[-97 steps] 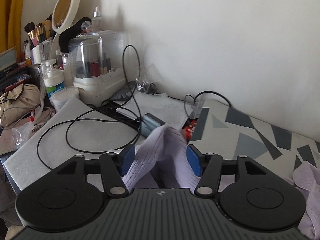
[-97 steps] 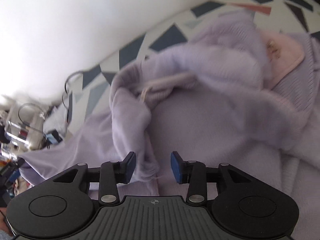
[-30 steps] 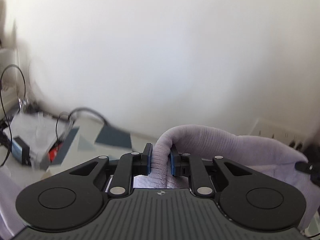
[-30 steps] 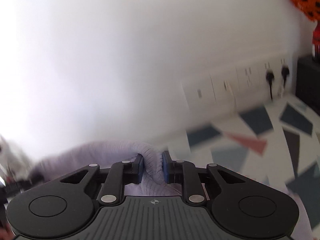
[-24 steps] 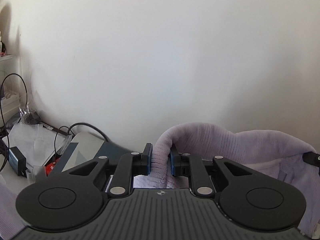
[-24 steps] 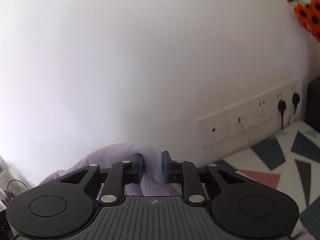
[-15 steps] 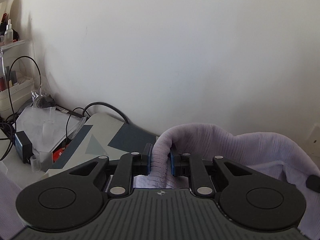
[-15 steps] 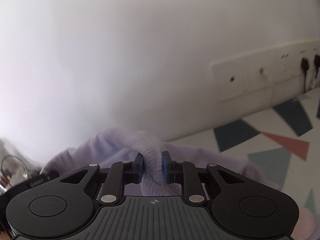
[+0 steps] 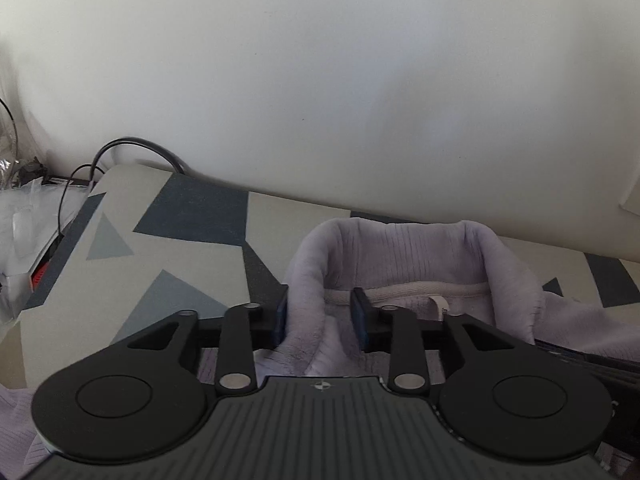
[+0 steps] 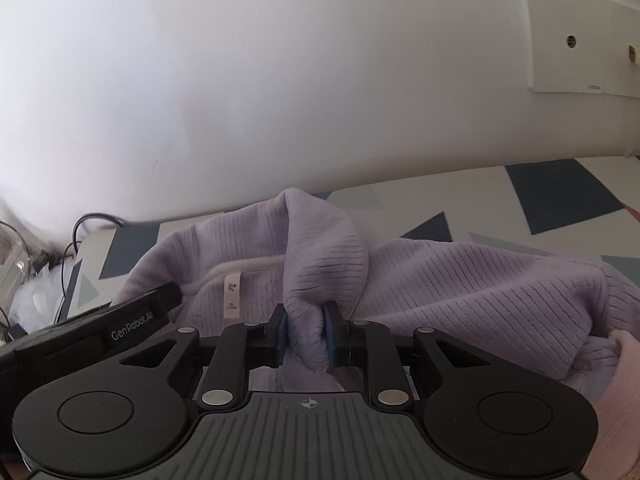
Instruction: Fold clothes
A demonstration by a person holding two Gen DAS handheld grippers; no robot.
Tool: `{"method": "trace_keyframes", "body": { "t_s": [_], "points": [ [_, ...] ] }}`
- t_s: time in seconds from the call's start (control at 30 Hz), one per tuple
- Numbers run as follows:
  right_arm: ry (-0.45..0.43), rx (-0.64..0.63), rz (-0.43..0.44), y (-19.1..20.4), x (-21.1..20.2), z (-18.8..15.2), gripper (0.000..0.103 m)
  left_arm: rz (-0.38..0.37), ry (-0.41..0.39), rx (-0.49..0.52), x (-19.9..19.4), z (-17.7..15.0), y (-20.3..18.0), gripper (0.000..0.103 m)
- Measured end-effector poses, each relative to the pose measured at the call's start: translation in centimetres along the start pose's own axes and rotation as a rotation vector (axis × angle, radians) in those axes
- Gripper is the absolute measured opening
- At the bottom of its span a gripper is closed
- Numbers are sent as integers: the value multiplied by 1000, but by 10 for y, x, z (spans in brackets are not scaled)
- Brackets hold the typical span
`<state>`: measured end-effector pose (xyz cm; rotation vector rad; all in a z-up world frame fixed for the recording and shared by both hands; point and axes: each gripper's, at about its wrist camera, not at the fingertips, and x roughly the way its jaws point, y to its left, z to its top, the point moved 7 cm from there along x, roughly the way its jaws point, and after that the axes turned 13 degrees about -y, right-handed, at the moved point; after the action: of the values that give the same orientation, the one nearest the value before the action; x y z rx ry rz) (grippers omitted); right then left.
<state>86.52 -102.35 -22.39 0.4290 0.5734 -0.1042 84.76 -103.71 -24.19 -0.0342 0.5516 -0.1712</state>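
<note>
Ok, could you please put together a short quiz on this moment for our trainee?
1. True or false: the right gripper has its jaws pinched on the lilac sweater.
2. Which size does the neck label show? A) S B) M C) XL
3. Fill in: the left gripper has its jaws standing apart, straddling the sweater's ____.

Key: 1 true; 2 C; 3 collar.

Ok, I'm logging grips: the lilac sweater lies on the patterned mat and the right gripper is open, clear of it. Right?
No. In the right wrist view the right gripper is shut on a fold of the lilac sweater; the sweater does lie on the patterned mat.
</note>
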Motion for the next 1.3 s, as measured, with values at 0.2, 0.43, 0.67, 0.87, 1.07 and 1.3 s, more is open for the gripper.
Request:
{"method": "trace_keyframes", "body": {
  "t_s": [0.2, 0.43, 0.67, 0.87, 1.07, 1.3],
  "points": [
    [-82, 51, 73, -6, -46, 28, 42, -126, -23, -76, -45, 31, 18, 67],
    [-349, 91, -163, -86, -134, 74, 47, -61, -130, -144, -93, 49, 81, 70],
    [-149, 264, -304, -150, -139, 10, 45, -273, 24, -158, -109, 22, 38, 70],
    [-83, 225, -220, -130, -156, -18, 11, -415, 261, -231, -99, -10, -20, 70],
    [-85, 248, -66, -112, -175, -13, 0, -393, 388, -326, -82, -39, -40, 70],
    [-185, 235, -225, -136, -186, -4, 44, -397, 348, -333, -76, -37, -40, 21]
  ]
}}
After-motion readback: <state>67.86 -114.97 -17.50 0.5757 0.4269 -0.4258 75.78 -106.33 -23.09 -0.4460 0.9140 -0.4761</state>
